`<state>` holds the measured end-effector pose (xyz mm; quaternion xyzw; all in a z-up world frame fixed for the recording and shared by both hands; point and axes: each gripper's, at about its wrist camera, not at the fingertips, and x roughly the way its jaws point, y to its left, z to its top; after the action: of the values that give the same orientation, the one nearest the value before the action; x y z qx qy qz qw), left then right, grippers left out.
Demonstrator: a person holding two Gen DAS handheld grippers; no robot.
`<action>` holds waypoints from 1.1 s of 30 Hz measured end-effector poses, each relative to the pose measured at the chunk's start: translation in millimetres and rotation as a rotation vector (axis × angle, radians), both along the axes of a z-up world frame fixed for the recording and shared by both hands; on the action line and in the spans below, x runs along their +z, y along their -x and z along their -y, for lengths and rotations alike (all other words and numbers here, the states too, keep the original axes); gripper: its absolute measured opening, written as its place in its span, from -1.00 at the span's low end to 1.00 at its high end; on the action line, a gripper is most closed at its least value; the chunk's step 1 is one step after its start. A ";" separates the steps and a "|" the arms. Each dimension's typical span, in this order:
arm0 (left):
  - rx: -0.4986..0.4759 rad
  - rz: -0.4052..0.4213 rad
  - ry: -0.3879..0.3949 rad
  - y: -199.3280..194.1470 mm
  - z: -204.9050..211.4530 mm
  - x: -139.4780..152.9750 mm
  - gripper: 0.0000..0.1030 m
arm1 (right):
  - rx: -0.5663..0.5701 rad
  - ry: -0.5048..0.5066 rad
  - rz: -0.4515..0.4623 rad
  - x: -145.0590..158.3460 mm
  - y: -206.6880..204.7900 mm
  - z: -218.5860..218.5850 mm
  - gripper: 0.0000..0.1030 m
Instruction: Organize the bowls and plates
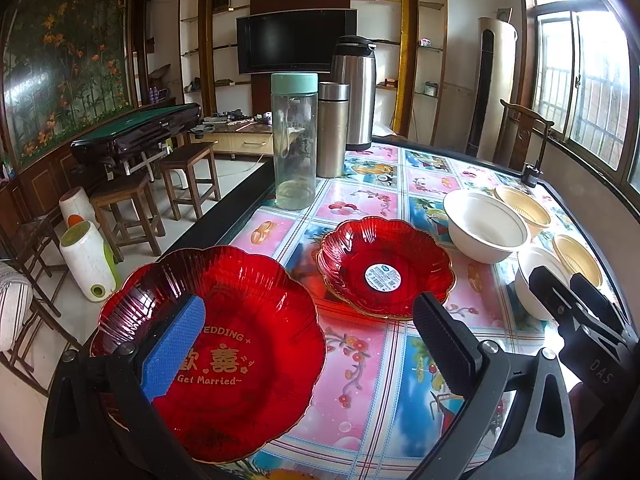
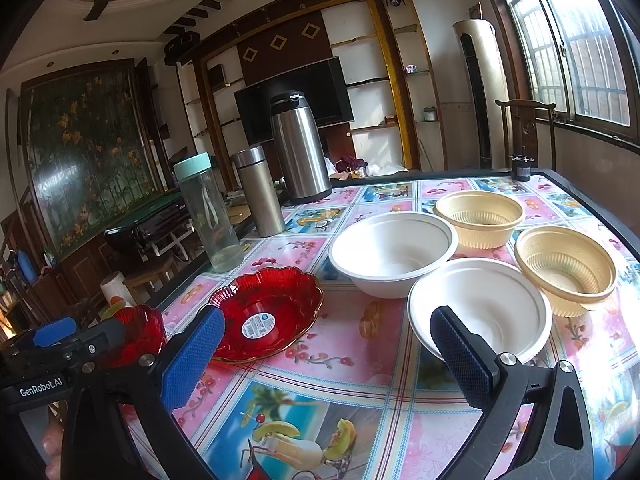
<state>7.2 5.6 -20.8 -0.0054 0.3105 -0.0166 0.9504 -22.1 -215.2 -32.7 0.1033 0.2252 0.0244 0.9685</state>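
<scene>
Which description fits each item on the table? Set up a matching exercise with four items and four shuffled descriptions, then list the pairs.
Items:
1. large red plate
2. small red plate
3. clear bottle
4. far yellow bowl

Descriptions:
A. mint green lid
B. white round sticker inside
C. gold wedding lettering
D. nearest the window

Pairs: 1-C, 2-B, 3-A, 4-D
</scene>
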 end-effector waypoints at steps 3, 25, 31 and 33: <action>-0.003 -0.002 -0.002 -0.9 -0.6 -0.2 1.00 | 0.003 -0.001 -0.001 -0.1 -0.9 0.1 1.00; 0.051 0.072 -0.288 -55.2 -21.9 61.8 1.00 | 0.138 -0.343 -0.035 30.2 -82.3 -11.9 0.99; 0.023 -0.016 -0.422 -92.6 -10.2 51.3 1.00 | 0.198 -0.559 -0.244 -6.8 -106.4 4.3 0.99; 0.022 -0.017 -0.460 -99.7 -5.1 50.8 1.00 | 0.199 -0.562 -0.249 -8.8 -105.0 6.0 0.99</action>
<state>106.8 10.7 30.0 0.2080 0.3139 0.0651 0.9241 82.9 -221.2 -41.6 0.3462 0.3355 0.1674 0.8600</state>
